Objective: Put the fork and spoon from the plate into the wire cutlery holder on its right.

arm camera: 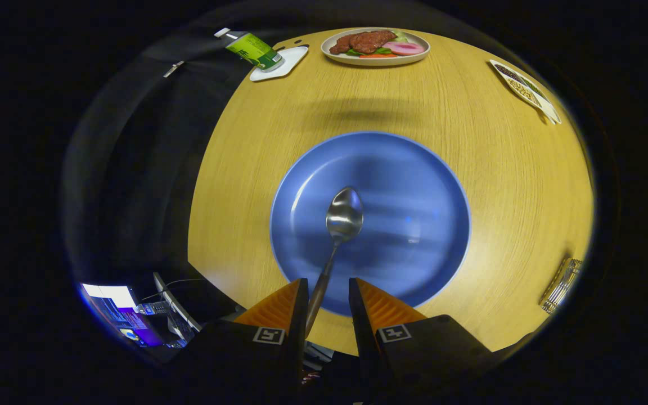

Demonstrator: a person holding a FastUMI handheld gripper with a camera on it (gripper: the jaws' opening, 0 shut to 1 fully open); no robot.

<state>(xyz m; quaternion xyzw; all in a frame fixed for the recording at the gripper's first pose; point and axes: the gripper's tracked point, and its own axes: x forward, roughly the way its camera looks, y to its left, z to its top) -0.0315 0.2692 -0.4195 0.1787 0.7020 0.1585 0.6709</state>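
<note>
While the gripper (327, 288) points out over the round wooden table (504, 185), its fingers stand narrowly apart with the spoon (340, 230) handle running between them, lying against the left finger; whether the right one touches it I cannot tell. Just ahead, the spoon's bowl sits over the middle of the blue plate (414, 185). Off to the right, by the table's rim, stands the wire cutlery holder (561, 284). Farthest off lie a dish of meat and vegetables (376, 46), a green bottle (253, 50) on a white coaster (282, 64), and a small patterned tray (526, 90).
</note>
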